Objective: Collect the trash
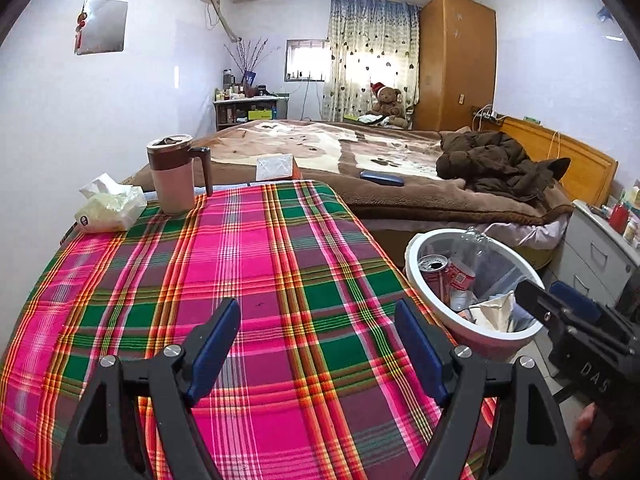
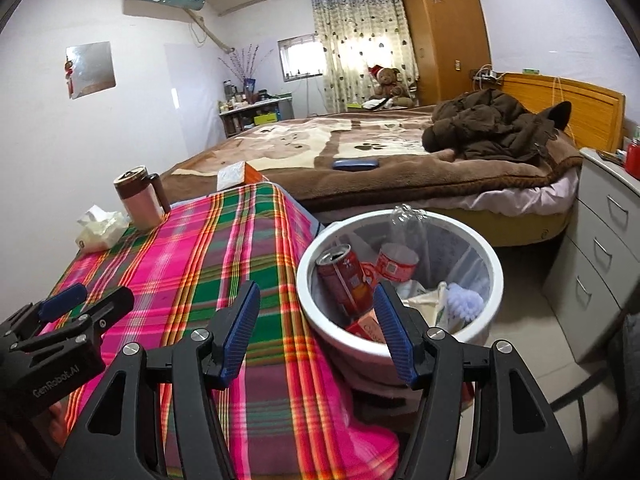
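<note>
I am holding my left gripper over the plaid tablecloth, its blue pads spread apart with nothing between them but the cloth below. My right gripper is also standing open and empty, hanging at the cloth's edge, with one pad over the plaid and the other over the trash bin.

The trash bin is sitting on the floor just beside the table's corner, between the table and the bed. It is white-rimmed and lined with a clear bag, and the trash is lying inside it: a red can leaning against the wall nearest the table, a red-and-white cup behind the can, a clear plastic bottle poking above the far rim, and crumpled paper on the side away from the table (a small box is lying low in the bin, partly hidden by my right pad).

At the far end of the table from the bin, a lidded mug is standing upright, and a tissue pack is lying just beside it.
</note>
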`<action>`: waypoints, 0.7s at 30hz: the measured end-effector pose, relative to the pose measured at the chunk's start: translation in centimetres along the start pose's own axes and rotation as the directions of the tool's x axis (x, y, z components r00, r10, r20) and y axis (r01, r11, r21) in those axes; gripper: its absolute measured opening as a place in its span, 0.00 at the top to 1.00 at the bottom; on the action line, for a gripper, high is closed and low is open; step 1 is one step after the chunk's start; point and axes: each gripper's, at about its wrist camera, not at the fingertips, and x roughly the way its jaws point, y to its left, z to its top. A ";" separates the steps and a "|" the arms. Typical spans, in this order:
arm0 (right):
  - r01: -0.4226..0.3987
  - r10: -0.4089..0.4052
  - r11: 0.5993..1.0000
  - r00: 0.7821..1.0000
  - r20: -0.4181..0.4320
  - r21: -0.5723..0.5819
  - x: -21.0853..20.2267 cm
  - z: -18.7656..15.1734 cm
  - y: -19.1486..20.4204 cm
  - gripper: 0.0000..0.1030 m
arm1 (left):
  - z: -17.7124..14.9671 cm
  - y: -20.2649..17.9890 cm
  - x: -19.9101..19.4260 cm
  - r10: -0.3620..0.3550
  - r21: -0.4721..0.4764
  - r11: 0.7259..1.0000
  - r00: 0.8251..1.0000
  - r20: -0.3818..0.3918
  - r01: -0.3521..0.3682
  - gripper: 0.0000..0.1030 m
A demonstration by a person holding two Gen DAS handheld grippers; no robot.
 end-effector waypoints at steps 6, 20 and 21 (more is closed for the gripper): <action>0.024 -0.023 1.000 0.999 0.029 -0.019 -0.7 -0.7 0.8 0.41 | -0.7 0.0 -0.7 -0.008 0.001 1.000 1.000 0.016 0.008 0.21; 0.031 -0.031 0.999 0.999 0.041 -0.022 -1.0 -0.9 1.1 0.41 | -1.2 0.2 -1.5 0.012 -0.001 1.000 1.000 0.021 -0.012 0.21; 0.032 -0.031 0.999 0.999 0.042 -0.023 -1.1 -1.0 1.2 0.41 | -1.2 0.2 -1.5 0.012 -0.001 1.000 1.000 0.020 -0.012 0.21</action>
